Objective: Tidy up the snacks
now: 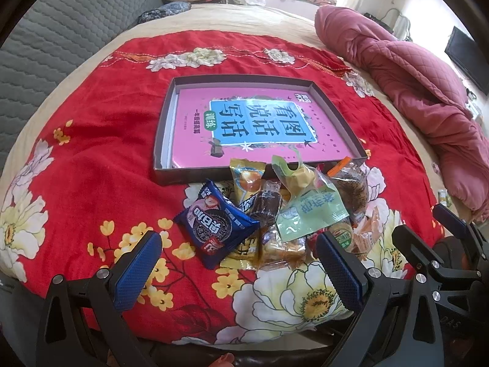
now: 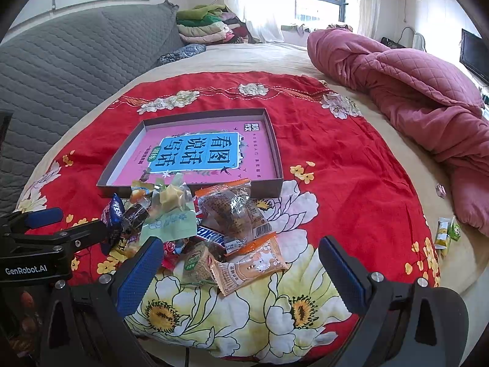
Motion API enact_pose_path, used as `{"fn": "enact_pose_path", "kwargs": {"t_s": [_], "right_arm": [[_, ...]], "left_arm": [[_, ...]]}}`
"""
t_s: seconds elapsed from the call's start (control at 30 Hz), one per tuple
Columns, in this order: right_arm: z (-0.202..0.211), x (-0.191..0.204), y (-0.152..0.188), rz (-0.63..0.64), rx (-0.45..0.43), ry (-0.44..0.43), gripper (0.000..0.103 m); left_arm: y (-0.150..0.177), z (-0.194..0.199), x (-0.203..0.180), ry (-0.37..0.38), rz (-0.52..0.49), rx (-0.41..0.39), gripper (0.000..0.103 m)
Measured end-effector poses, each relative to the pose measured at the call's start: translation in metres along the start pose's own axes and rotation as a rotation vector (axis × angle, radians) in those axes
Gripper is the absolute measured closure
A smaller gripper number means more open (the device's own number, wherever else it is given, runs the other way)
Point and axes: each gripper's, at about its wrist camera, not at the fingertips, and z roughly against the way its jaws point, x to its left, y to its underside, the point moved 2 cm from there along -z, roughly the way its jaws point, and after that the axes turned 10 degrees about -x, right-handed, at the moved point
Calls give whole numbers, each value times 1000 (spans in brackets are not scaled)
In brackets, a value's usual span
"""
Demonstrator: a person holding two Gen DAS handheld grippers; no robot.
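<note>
A loose heap of wrapped snacks point(image 1: 284, 214) is left on the red flowered cloth point(image 1: 91, 159) just near of the shallow grey box point(image 1: 162, 140), evidently the intended destination, while the left gripper point(image 1: 238, 272) and right gripper point(image 2: 241, 275) are held wide apart, empty, ready for picking.

sunlit window point(image 2: 318, 3) behind bed point(image 2: 275, 52), grey headboard point(image 2: 76, 61).

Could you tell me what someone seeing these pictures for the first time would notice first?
Most likely the bright red floral cloth spread over the bed, with a heap of wrapped snacks on its near part. Just beyond the heap lies a shallow dark box holding a pink book. Both the left gripper and the right gripper are open and empty, just short of the heap.
</note>
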Motion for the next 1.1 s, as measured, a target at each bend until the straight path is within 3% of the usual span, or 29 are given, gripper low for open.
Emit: {"fn": "enact_pose_path", "kwargs": {"t_s": [1.1], "right_arm": [[-6, -2, 3, -13, 20, 6, 1]], "left_arm": [[2, -5, 6, 2, 18, 20, 2]]}}
